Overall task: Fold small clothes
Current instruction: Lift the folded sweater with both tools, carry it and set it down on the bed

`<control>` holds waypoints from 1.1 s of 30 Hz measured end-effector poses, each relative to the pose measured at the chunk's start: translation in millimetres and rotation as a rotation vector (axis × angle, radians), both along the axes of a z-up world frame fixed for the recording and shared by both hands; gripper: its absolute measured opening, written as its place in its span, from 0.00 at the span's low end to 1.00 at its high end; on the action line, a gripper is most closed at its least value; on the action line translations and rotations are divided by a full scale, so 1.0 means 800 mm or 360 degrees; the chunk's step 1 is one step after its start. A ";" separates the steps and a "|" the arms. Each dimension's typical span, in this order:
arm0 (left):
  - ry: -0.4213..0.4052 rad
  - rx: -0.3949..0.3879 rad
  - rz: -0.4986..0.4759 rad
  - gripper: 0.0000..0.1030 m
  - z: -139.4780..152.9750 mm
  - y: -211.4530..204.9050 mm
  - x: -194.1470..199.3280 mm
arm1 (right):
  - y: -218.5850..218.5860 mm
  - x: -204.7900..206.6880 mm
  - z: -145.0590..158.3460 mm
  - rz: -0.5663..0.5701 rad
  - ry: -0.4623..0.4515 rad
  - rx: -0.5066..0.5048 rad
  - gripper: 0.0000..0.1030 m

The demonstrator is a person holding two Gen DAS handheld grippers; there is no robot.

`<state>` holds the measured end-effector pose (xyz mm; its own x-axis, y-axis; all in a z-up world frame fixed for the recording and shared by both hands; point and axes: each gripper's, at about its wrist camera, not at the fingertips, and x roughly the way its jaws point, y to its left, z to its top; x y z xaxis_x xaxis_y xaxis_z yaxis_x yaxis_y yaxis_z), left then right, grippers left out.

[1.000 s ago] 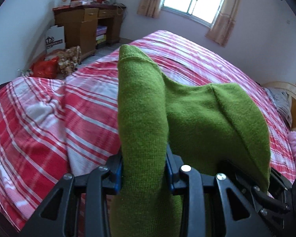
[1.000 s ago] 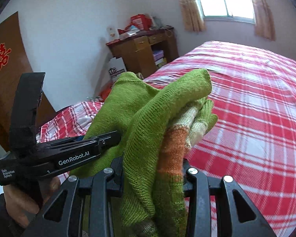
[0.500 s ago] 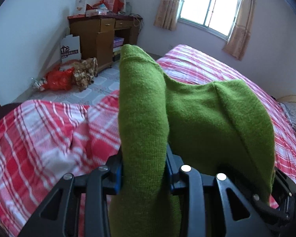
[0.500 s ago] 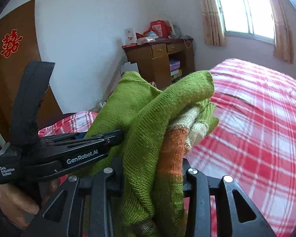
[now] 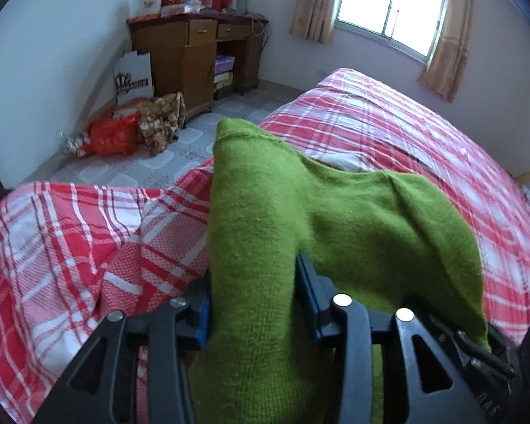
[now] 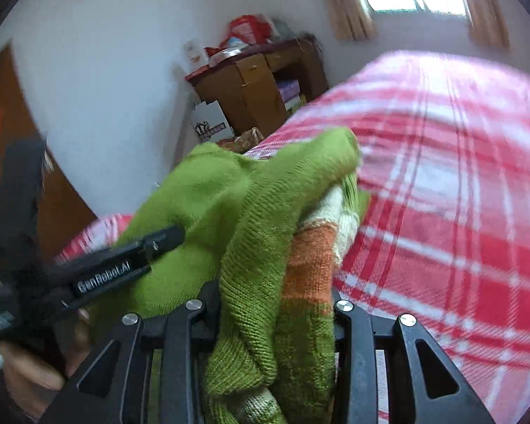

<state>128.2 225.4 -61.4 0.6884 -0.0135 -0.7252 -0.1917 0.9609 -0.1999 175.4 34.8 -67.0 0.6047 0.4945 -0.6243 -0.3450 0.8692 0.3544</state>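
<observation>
A green knitted sweater (image 5: 371,219) with orange and cream stripes (image 6: 311,258) hangs bunched between both grippers above the red-and-white plaid bed (image 5: 70,247). A thick fold of it stands up through my left gripper (image 5: 254,300), whose jaws are opening while the cloth still fills the space between the blue pads. My right gripper (image 6: 275,304) is shut on a folded wad of the sweater (image 6: 212,205). In the right wrist view the left gripper's black body (image 6: 106,275) lies against the cloth, held by a hand (image 6: 24,371). The bed (image 6: 441,176) spreads to the right.
A wooden desk (image 5: 194,53) piled with red things stands against the far wall, with a white paper bag (image 5: 134,77), a red plastic bag (image 5: 109,134) and a patterned bundle on the tiled floor beside it. A curtained window (image 5: 388,0) is behind the bed. A brown door (image 6: 3,123) is at left.
Both grippers have carried the sweater sideways and a little lower toward the bed's edge, so floor and desk show more. The left jaws stand wider apart. The right view is now motion-blurred.
</observation>
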 end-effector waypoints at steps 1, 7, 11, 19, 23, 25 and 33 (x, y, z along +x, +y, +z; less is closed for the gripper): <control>0.0008 -0.0033 0.0014 0.49 -0.002 0.004 0.003 | -0.003 0.007 -0.005 -0.0013 0.0048 0.0048 0.35; 0.0074 -0.0122 0.0087 0.63 -0.007 0.012 0.032 | -0.032 0.051 -0.036 -0.0111 0.0340 0.0443 0.38; 0.0082 0.0075 0.0058 0.65 0.008 -0.005 0.021 | -0.026 0.047 -0.030 -0.0086 0.0320 0.0384 0.43; 0.0030 0.0126 -0.0023 0.67 0.031 -0.013 -0.043 | -0.028 -0.029 0.026 -0.0050 0.0025 0.0149 0.70; 0.0010 0.0113 -0.0016 0.68 0.034 -0.019 -0.067 | -0.027 -0.052 0.010 0.0012 0.0074 0.0059 0.70; 0.0009 0.0122 -0.0025 0.72 0.033 -0.024 -0.078 | -0.027 -0.061 -0.006 0.0028 0.0124 0.0031 0.70; 0.0036 0.0249 -0.0033 0.63 0.015 -0.042 -0.093 | -0.029 -0.084 -0.026 -0.0056 0.0266 0.0201 0.29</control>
